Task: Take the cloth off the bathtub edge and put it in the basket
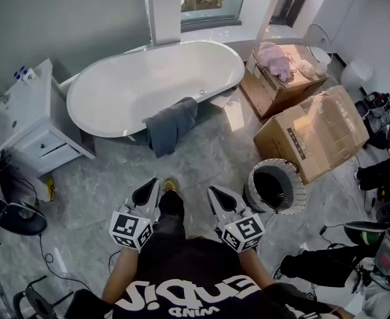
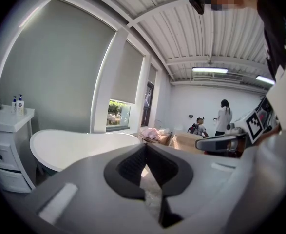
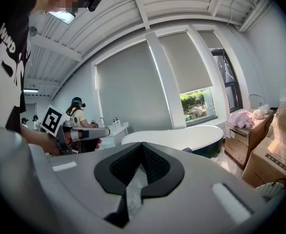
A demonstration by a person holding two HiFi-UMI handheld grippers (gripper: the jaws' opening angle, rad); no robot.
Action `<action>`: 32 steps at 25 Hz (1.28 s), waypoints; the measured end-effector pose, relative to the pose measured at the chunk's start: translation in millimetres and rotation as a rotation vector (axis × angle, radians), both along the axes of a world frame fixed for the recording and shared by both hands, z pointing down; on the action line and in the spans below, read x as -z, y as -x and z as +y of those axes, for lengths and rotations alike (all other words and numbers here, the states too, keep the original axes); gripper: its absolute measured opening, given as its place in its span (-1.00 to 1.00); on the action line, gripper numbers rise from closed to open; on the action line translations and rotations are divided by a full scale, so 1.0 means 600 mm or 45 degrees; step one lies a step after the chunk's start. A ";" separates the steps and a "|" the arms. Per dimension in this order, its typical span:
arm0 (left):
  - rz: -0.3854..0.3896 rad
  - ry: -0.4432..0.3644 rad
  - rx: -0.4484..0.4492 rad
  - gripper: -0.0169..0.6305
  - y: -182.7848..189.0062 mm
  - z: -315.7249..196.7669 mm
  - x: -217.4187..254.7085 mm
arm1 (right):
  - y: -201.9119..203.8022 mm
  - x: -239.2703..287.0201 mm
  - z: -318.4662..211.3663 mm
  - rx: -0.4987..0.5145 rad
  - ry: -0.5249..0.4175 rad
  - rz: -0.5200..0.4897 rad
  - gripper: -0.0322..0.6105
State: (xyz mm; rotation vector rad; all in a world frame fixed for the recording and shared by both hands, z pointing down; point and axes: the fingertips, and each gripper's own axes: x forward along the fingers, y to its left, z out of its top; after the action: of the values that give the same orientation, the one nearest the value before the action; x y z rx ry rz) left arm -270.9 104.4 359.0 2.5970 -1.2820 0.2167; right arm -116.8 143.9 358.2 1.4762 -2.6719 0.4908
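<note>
A dark grey cloth [image 1: 171, 126] hangs over the near edge of the white bathtub [image 1: 115, 92], its lower end trailing toward the floor. The round basket [image 1: 275, 187] with a dark inside stands on the floor to the right of me. Both grippers are held low in front of my body, well short of the tub. My left gripper [image 1: 151, 187] is shut and holds nothing. My right gripper [image 1: 215, 193] is shut and holds nothing too. In the right gripper view, the tub [image 3: 181, 135] lies ahead beyond the closed jaws, with a corner of the cloth [image 3: 187, 150] showing. The left gripper view has the tub [image 2: 69, 145] at its left.
Two large cardboard boxes [image 1: 314, 131] sit behind the basket, one topped with pink fabric [image 1: 274, 58]. A white vanity cabinet [image 1: 28, 121] stands left of the tub. People and cables line the right side [image 1: 381, 118]. Grey tiled floor lies between me and the tub.
</note>
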 end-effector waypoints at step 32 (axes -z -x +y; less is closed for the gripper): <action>0.002 0.018 -0.179 -0.96 -0.011 -0.517 0.016 | 0.024 0.027 -0.513 -0.024 0.024 0.129 -0.87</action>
State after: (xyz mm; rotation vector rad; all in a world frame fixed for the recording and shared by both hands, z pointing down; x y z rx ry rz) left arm -264.4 -206.0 349.2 2.6761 -1.0942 0.2469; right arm -131.1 -163.8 342.3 1.4811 -2.5714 0.4295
